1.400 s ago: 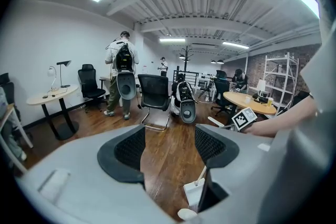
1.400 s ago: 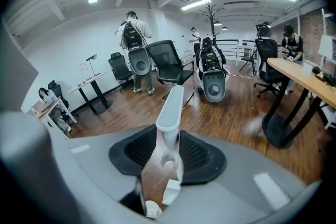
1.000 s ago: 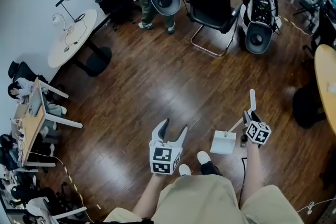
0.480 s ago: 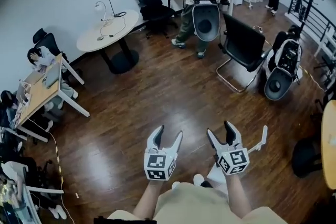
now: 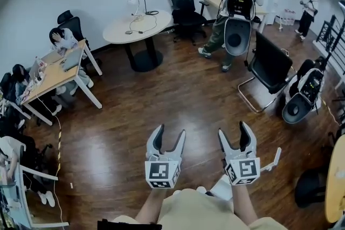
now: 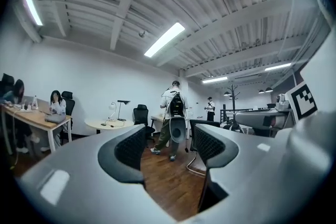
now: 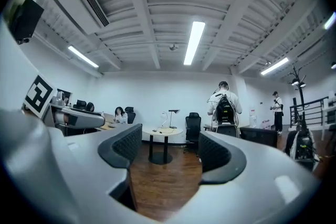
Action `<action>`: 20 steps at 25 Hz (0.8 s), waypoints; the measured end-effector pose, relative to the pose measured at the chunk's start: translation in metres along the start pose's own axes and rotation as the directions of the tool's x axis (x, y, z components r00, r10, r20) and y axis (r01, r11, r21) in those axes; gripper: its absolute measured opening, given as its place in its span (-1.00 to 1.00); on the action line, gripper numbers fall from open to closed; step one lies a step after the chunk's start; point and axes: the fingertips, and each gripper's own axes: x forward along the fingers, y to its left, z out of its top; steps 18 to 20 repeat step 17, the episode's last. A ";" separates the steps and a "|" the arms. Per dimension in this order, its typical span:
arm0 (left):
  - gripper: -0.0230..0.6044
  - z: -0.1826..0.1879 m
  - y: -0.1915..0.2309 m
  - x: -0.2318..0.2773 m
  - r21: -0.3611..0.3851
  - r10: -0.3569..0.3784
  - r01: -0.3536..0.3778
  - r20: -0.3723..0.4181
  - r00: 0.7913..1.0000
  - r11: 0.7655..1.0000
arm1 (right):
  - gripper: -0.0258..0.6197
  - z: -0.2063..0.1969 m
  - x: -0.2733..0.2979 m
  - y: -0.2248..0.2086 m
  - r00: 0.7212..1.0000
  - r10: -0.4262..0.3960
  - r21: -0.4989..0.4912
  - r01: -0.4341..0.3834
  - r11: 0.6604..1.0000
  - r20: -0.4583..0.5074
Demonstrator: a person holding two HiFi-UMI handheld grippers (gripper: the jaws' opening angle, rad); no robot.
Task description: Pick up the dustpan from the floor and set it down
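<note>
Dustpan (image 5: 221, 188) rests on floor (image 5: 161, 99) beneath empty, just-opened right tongs (image 5: 234, 132)

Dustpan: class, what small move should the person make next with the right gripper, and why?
Probably hold the right gripper away from the dustpan and leave it alone. Its jaws have just been opening, nothing is between them, and the dustpan lies on the floor below it, apparently set down already.
</note>
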 end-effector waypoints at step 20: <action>-0.01 -0.012 -0.001 0.005 -0.039 -0.036 0.035 -0.039 0.999 0.999 | 0.08 -0.002 0.002 0.015 0.999 0.006 -0.144 -0.012 0.990 -0.040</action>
